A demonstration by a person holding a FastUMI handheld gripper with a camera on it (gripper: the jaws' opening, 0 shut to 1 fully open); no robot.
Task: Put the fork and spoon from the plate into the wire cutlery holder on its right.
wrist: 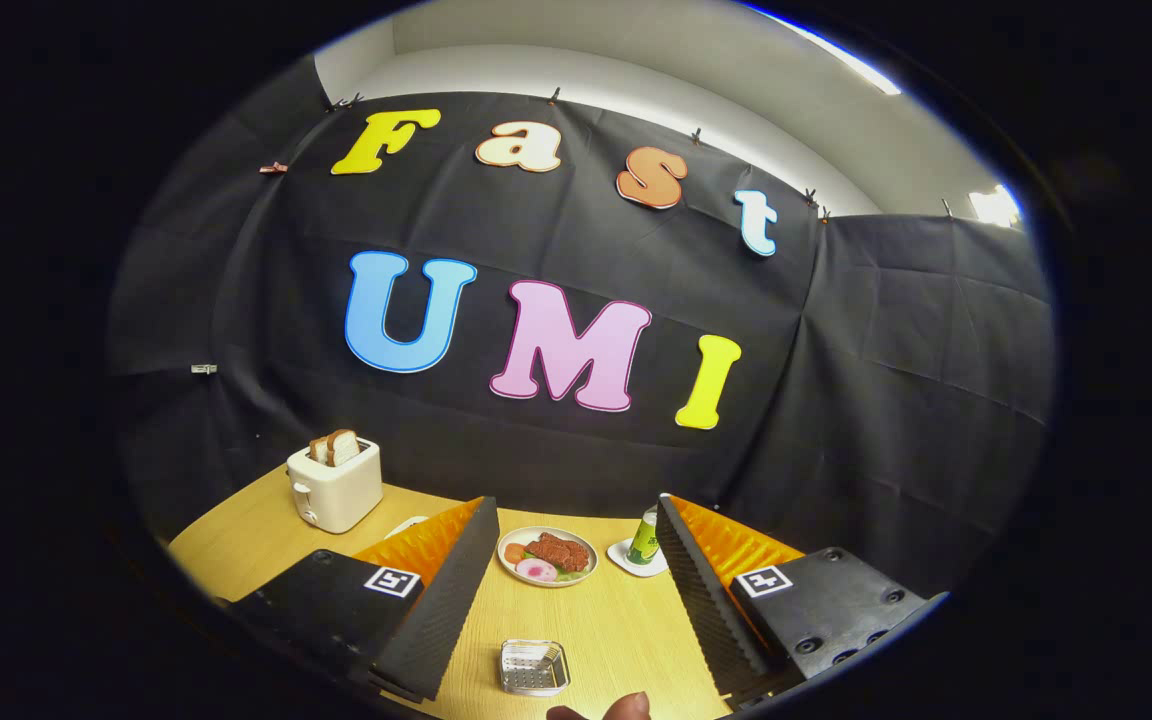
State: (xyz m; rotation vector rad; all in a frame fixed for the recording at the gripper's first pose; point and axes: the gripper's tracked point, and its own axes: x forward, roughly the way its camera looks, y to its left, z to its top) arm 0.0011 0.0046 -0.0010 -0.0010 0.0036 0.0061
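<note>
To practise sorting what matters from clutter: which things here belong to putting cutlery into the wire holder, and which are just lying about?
For the job:
- wire holder, on the table between the fingers
- gripper, fingers wide apart, holding nothing

Lying about:
- toaster with bread
- plate of food, beyond the fingers
- green can on a coaster

A: Tool point(576, 560) state?
B: Fingers spread wide, nothing between them, held above the surface and angled forward.
A: Any hand?
B: Fingertip point(626, 706) pokes in at the bottom, between the two fingers.
</note>
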